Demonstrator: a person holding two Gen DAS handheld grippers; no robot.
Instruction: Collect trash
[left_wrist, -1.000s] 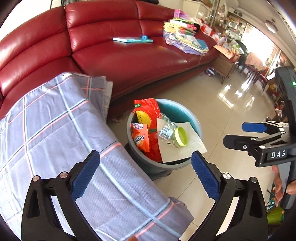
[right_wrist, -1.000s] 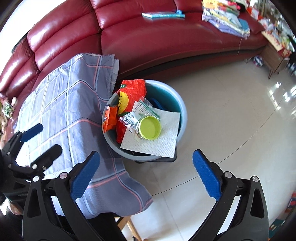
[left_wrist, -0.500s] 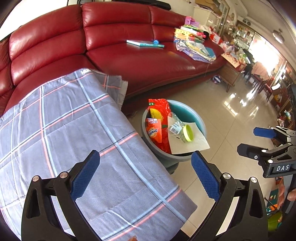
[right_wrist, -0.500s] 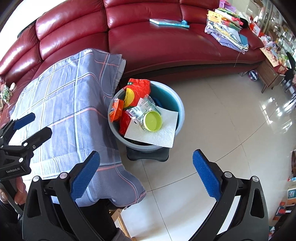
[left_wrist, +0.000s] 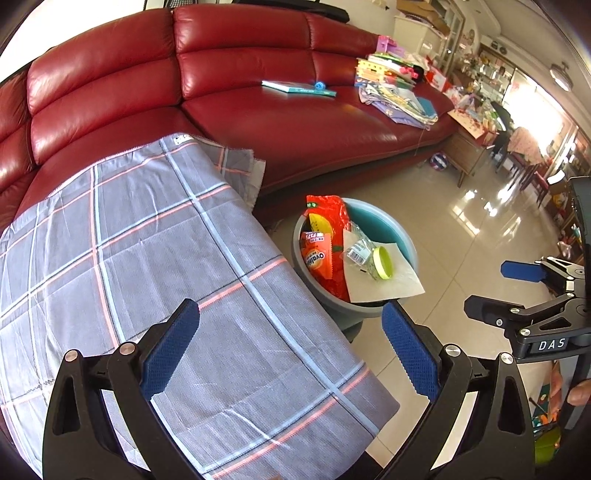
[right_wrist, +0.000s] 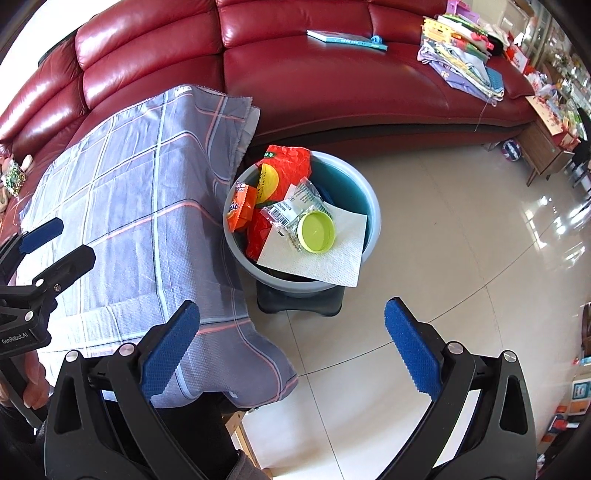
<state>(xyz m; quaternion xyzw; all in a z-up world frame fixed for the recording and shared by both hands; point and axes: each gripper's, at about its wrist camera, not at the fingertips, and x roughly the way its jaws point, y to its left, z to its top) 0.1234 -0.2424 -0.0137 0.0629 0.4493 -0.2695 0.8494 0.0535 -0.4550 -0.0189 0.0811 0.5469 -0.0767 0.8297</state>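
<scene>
Beside the cloth-covered bench (right_wrist: 147, 206), on a dark stand on the tiled floor (right_wrist: 461, 258), sits the blue bin (right_wrist: 371, 221), and it's loaded: red snack bag (right_wrist: 288, 162), orange packet (right_wrist: 242, 210), clear wrapper (right_wrist: 291, 212), green lid (right_wrist: 316, 232) and white paper napkin (right_wrist: 325, 258) all piled inside. Left tool (left_wrist: 290, 345) hangs over the bench's near corner, jaws spread wide, gripping nothing. Right tool (right_wrist: 291, 341) hovers above the floor just short of the bin, equally wide and empty.

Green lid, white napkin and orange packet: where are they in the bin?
green lid (right_wrist: 316, 232), right wrist view, on its inner face.
white napkin (right_wrist: 325, 260), right wrist view, on its bare lower part.
orange packet (right_wrist: 242, 208), right wrist view, on its front.
</scene>
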